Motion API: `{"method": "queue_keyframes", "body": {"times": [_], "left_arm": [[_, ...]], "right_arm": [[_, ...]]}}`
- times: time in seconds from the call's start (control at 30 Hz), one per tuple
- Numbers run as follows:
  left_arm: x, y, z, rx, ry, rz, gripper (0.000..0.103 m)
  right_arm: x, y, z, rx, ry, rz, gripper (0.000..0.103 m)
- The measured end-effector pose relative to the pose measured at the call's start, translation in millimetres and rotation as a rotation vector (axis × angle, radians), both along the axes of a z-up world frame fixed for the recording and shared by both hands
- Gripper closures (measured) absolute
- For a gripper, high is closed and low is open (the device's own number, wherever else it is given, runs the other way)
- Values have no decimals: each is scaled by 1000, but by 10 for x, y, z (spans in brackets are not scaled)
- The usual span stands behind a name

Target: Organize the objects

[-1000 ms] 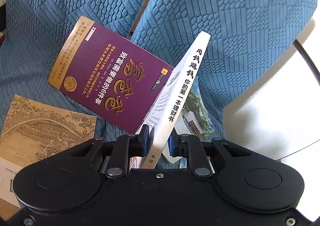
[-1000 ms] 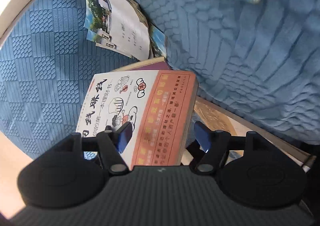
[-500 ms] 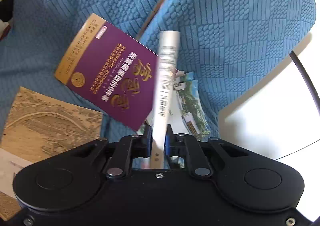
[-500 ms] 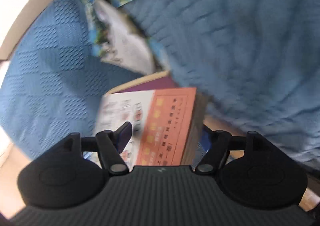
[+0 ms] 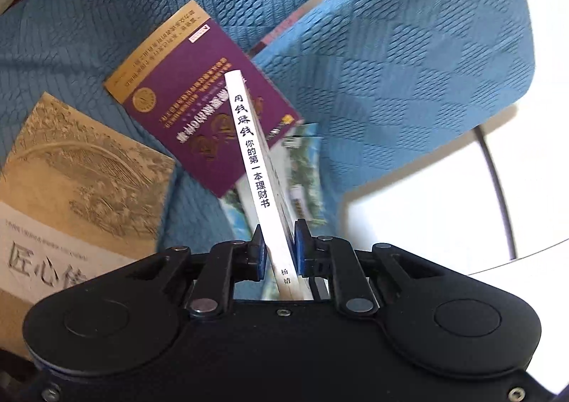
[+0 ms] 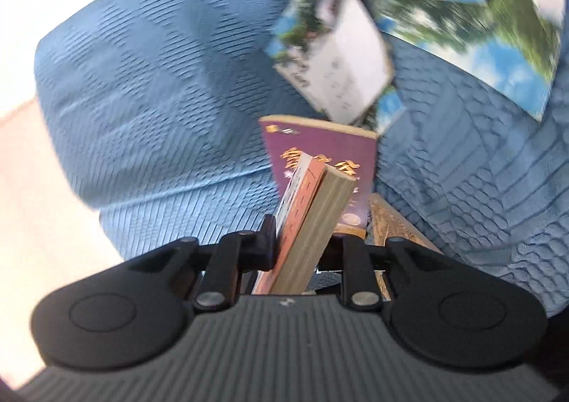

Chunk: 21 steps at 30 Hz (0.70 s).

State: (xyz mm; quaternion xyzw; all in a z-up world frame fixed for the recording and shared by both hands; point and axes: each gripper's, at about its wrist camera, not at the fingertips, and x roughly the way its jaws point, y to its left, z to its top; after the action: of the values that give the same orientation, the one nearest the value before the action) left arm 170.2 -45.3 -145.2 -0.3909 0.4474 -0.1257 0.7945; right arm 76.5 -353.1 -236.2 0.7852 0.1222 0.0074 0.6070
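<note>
Both grippers hold the white-spined book (image 5: pixel 254 167) on edge above the blue sofa cover (image 5: pixel 409 64). The left gripper (image 5: pixel 279 252) grips its spine end, its jaws opening slightly. The right gripper (image 6: pixel 298 242) closes on the page side. Below lie a purple book (image 5: pixel 192 96), a tan book (image 5: pixel 85 167) and landscape booklets (image 6: pixel 334 60).

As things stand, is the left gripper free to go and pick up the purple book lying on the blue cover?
Probably not yet. The left gripper is shut on the white-spined book, which stands edge-up in front of the purple book. The right gripper is closing on that white-spined book's other edge. It must be put down first.
</note>
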Motion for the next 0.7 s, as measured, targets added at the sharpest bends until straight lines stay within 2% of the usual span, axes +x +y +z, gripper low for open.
{"method": "queue_keyframes", "body": {"times": [0.2,0.37,0.53,0.7], "left_arm": [[-202,144,235,-62,-50,-5,88],[-380,386,353,-101,-75,19,88],[-506,691,282,-147,-66,50,87],[-645,987,-5,-208,-19,90,88]], "right_arm": [[-113,26,361,-143,-50,30,81],[-157,148,689,-238,-48,69,80],[-169,334,836,-323,-45,106,80],[-129,541,740,-353,-18,145,79]]}}
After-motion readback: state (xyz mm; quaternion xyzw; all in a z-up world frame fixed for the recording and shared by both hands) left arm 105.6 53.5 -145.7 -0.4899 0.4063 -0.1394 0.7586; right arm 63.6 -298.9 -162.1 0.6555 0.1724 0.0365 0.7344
